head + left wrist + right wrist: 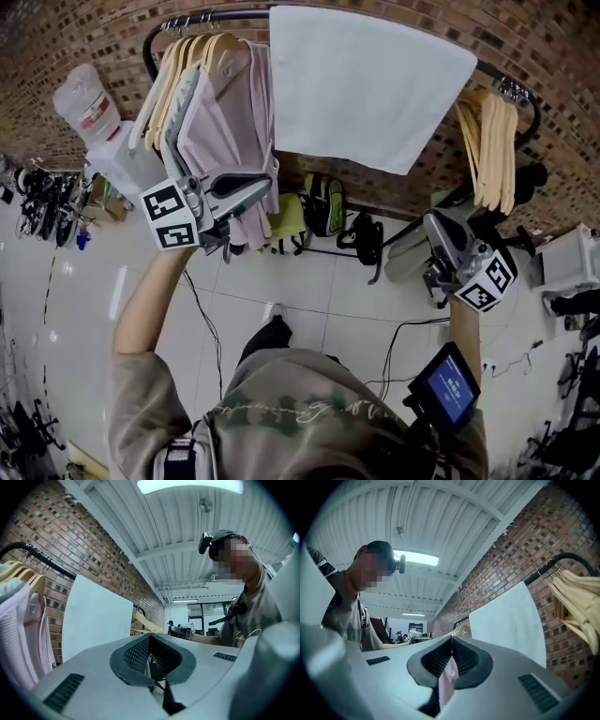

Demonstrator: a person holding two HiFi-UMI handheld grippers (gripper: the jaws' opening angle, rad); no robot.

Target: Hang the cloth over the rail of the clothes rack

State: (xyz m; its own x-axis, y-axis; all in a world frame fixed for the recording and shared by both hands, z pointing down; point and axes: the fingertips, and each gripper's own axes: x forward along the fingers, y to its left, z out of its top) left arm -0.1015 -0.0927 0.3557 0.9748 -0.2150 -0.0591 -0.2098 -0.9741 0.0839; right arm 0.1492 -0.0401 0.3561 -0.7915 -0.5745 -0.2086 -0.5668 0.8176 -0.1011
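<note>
A white cloth point(366, 89) hangs draped over the black rail point(216, 16) of the clothes rack, spread flat with its lower edge slanting. Neither gripper touches it. My left gripper point(270, 180) sits below and left of the cloth, in front of the pink garments, its jaws shut with nothing in them. My right gripper point(430, 222) is lower on the right, under the cloth's right corner, also shut and empty. The left gripper view shows the cloth point(93, 620) beyond my closed left gripper point(150, 641). The right gripper view shows the cloth point(511, 620) past my closed right gripper point(451, 641).
Pink garments point(230, 122) on wooden hangers point(187, 61) fill the rail's left end. Bare wooden hangers point(492, 141) hang at its right end. Bags point(323, 206) and cables lie on the tiled floor below. A water jug point(84, 103) stands at the left, a white box point(572, 258) at the right.
</note>
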